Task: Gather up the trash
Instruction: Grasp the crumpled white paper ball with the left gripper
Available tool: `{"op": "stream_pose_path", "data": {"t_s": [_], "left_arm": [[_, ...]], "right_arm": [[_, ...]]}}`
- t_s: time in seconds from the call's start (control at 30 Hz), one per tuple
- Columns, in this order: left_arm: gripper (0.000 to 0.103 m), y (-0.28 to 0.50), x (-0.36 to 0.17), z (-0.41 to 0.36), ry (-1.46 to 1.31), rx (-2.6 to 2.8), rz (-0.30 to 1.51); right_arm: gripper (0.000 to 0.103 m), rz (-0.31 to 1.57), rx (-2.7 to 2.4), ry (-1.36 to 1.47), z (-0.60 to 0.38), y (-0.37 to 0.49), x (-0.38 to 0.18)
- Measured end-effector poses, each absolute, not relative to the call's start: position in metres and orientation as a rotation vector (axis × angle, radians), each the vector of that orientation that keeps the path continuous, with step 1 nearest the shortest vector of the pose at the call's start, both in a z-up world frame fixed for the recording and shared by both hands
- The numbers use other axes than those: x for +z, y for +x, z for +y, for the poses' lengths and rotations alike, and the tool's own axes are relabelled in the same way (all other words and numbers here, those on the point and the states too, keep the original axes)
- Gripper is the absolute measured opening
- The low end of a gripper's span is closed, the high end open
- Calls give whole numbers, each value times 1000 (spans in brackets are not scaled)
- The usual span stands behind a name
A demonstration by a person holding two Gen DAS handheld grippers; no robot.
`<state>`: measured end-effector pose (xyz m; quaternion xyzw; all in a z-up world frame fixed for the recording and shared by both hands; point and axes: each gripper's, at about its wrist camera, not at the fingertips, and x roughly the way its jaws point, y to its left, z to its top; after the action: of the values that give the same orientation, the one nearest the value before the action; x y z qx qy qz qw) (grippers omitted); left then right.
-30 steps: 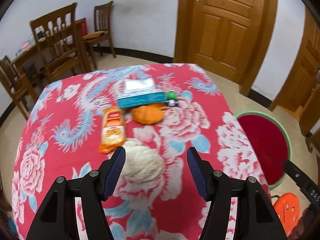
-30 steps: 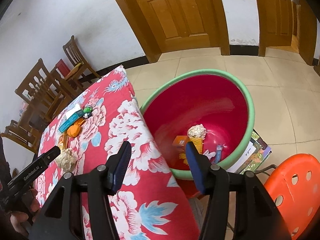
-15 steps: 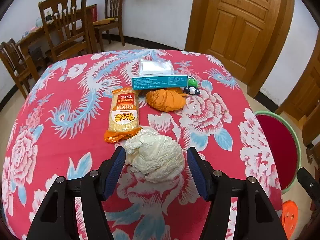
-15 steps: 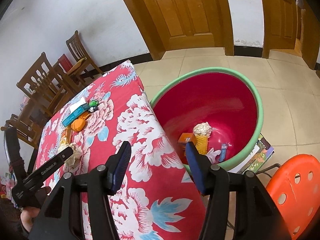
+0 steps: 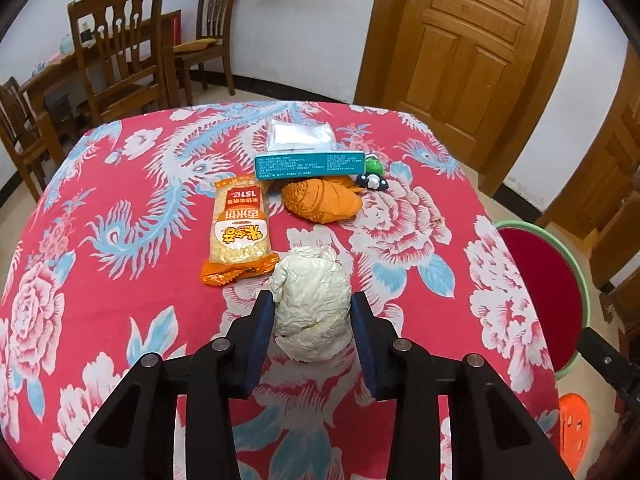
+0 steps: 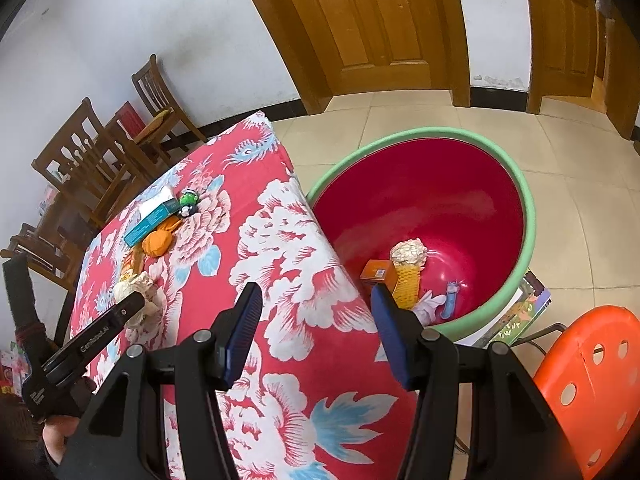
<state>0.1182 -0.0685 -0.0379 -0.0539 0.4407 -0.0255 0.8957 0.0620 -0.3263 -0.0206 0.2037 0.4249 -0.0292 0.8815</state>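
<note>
A crumpled white paper ball (image 5: 310,280) lies on the red floral tablecloth (image 5: 120,300). My left gripper (image 5: 311,308) has it between its blue pads; the jaws are closing, and the pads press on both sides of it. Beyond it lie a yellow snack packet (image 5: 239,232), an orange crumpled bag (image 5: 320,200), a teal box (image 5: 310,165) and a clear plastic packet (image 5: 300,136). My right gripper (image 6: 316,308) hangs open and empty over the table's edge, beside the red basin with a green rim (image 6: 528,216), which holds several trash pieces (image 6: 408,252).
A small green toy (image 5: 374,172) sits by the teal box. An orange stool (image 6: 588,376) stands next to the basin, which rests on books (image 6: 520,312). Wooden chairs (image 5: 116,52) and a wooden door (image 5: 460,40) are behind the table.
My left gripper came forward and down around the paper ball, and its jaws narrowed onto it, squeezing it thinner. The right gripper stayed where it was.
</note>
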Motion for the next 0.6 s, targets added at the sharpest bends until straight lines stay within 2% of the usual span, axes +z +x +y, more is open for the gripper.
{"op": "stream_pose_path", "data": {"t_s": [0.6], "left_arm": [[40,93,-2,-8,-144,22,822]], "right_arm": [[58,887,46,355,-263,73,-7]]}}
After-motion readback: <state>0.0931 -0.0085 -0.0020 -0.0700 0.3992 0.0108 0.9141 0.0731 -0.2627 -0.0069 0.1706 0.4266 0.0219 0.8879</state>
